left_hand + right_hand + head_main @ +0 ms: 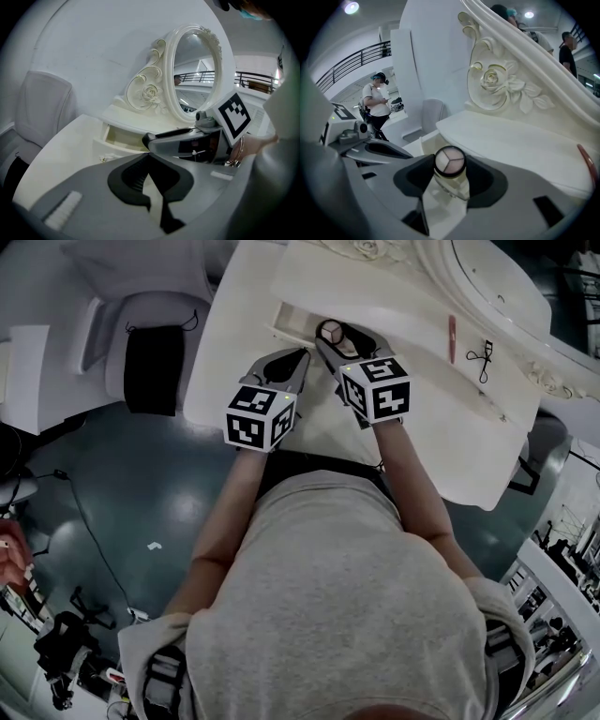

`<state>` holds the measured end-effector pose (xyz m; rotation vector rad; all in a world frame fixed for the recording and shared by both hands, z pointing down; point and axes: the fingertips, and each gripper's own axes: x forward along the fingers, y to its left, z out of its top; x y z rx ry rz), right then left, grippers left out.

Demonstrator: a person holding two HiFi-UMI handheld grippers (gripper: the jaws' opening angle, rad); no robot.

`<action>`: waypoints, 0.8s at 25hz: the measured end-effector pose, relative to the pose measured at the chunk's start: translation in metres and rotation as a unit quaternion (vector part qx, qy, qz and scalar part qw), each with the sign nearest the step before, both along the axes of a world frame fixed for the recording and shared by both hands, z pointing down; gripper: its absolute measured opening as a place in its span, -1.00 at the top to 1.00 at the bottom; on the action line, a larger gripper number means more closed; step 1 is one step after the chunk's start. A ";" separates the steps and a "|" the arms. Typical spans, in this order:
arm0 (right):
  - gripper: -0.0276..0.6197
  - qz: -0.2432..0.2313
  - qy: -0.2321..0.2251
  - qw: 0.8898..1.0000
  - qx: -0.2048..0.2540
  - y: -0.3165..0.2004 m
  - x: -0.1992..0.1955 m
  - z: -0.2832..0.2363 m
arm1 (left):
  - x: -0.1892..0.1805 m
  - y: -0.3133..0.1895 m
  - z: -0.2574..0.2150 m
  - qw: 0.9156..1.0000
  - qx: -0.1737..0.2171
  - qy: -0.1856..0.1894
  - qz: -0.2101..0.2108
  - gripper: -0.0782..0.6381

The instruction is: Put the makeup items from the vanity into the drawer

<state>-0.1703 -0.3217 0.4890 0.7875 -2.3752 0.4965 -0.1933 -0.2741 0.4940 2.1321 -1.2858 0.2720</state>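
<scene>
The white vanity (450, 418) has its small drawer (298, 319) pulled open. My right gripper (330, 337) is shut on a round compact (330, 331) with three powder shades (449, 161), and holds it just above the drawer (429, 140). Beside it, my left gripper (303, 354) is shut with nothing in it; its tips (149, 157) meet in front of the drawer (119, 136). On the upper shelf to the right lie a pink lip stick (451, 337) and a black eyelash curler (484, 357). The pink stick (587, 161) shows at the right edge of the right gripper view.
An oval mirror (197, 70) with carved rose trim (497, 82) rises behind the shelf. A white chair (150, 329) with a dark cloth on it stands left of the vanity. A person (377, 101) stands in the background. Cables lie on the dark floor (103, 521).
</scene>
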 end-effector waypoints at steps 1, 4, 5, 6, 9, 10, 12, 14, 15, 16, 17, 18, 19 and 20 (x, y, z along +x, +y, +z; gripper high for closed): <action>0.25 0.001 0.000 1.000 -0.002 0.000 0.000 0.000 | 0.000 -0.001 0.001 1.000 -0.001 -0.003 -0.001 0.76; 0.25 0.001 -0.003 1.000 -0.012 0.000 -0.001 0.001 | 0.000 -0.004 0.001 1.000 0.004 -0.004 -0.005 0.76; 0.25 0.000 -0.005 1.000 -0.015 0.001 -0.001 0.001 | -0.001 -0.005 0.000 1.000 0.007 -0.001 -0.007 0.76; 0.25 -0.001 -0.006 1.000 -0.017 0.001 -0.003 0.001 | -0.001 -0.006 0.000 1.000 0.008 0.000 -0.008 0.76; 0.25 -0.001 -0.007 1.000 -0.019 0.001 -0.005 0.001 | -0.004 -0.008 0.001 1.000 0.006 -0.005 -0.011 0.76; 0.25 -0.001 -0.009 1.000 -0.020 0.001 -0.004 0.001 | -0.004 -0.008 0.001 1.000 0.006 -0.007 -0.011 0.76; 0.25 -0.001 -0.014 1.000 -0.023 0.002 -0.004 0.000 | -0.004 -0.008 0.000 1.000 0.006 -0.009 -0.007 0.76; 0.25 -0.003 -0.019 1.000 -0.024 0.004 -0.004 -0.001 | -0.004 -0.006 0.001 1.000 0.005 -0.011 -0.001 0.76; 0.25 -0.004 -0.020 1.000 -0.020 0.005 -0.003 -0.002 | -0.004 -0.005 0.001 1.000 0.005 -0.012 0.002 0.76; 0.25 -0.003 -0.020 1.000 -0.015 0.005 -0.003 -0.004 | -0.004 -0.005 0.000 1.000 0.006 -0.012 0.004 0.76; 0.25 -0.002 -0.020 1.000 -0.009 0.006 -0.001 -0.006 | -0.004 -0.005 -0.001 1.000 0.007 -0.012 0.005 0.76; 0.25 0.000 -0.021 1.000 -0.004 0.006 0.000 -0.009 | -0.003 -0.004 -0.002 1.000 0.009 -0.012 0.007 0.76; 0.25 0.002 -0.023 1.000 0.000 0.006 0.002 -0.011 | -0.002 -0.004 -0.002 1.000 0.010 -0.012 0.009 0.76; 0.25 0.004 -0.026 1.000 0.004 0.007 0.003 -0.014 | -0.001 -0.003 -0.003 1.000 0.011 -0.013 0.011 0.76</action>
